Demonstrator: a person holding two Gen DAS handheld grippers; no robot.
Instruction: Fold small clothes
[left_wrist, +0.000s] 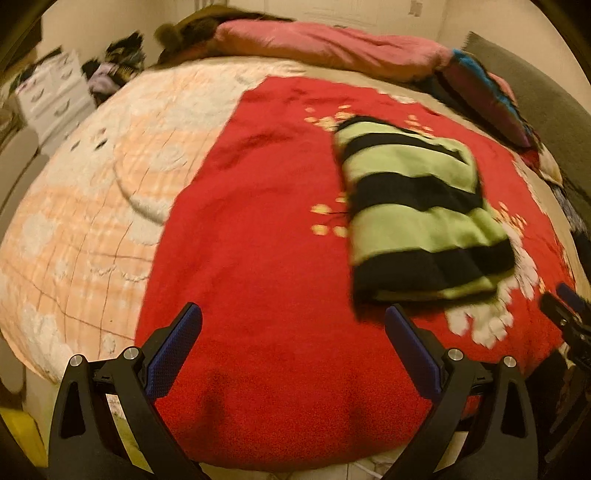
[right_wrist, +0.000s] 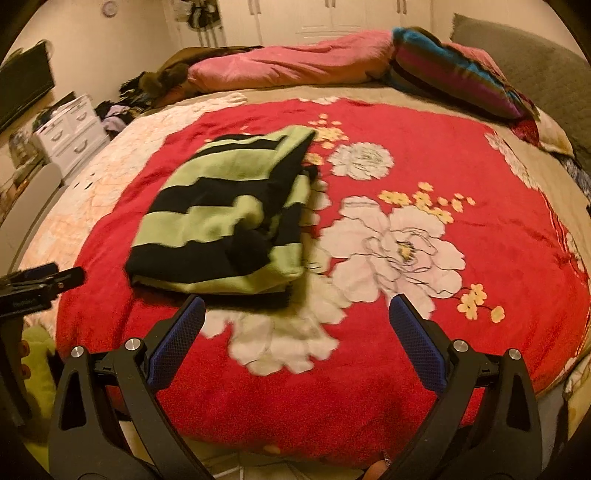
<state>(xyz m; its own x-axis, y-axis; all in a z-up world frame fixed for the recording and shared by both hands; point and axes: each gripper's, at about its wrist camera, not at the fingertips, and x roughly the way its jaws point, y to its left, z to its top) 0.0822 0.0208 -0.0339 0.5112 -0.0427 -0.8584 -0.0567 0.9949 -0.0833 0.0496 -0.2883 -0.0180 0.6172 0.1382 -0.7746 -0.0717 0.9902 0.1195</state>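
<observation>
A small garment with green and black stripes (left_wrist: 417, 210) (right_wrist: 229, 218) lies folded in a compact bundle on the red flowered blanket (left_wrist: 266, 236) (right_wrist: 424, 155). My left gripper (left_wrist: 293, 314) hangs open above the blanket's near edge, down and left of the bundle, nothing between its blue pads. My right gripper (right_wrist: 295, 306) is open too, its left fingertip close to the bundle's near edge, holding nothing. Each gripper shows in the other's view: the right one (left_wrist: 565, 310) at the far right, the left one (right_wrist: 40, 280) at the far left.
The red blanket lies on a bed with a peach checked cover (left_wrist: 85, 192). A pink duvet (left_wrist: 332, 48) and a striped pillow (right_wrist: 454, 70) sit at the far side. A white drawer unit (right_wrist: 70, 129) with clothes heaped beside it stands left of the bed.
</observation>
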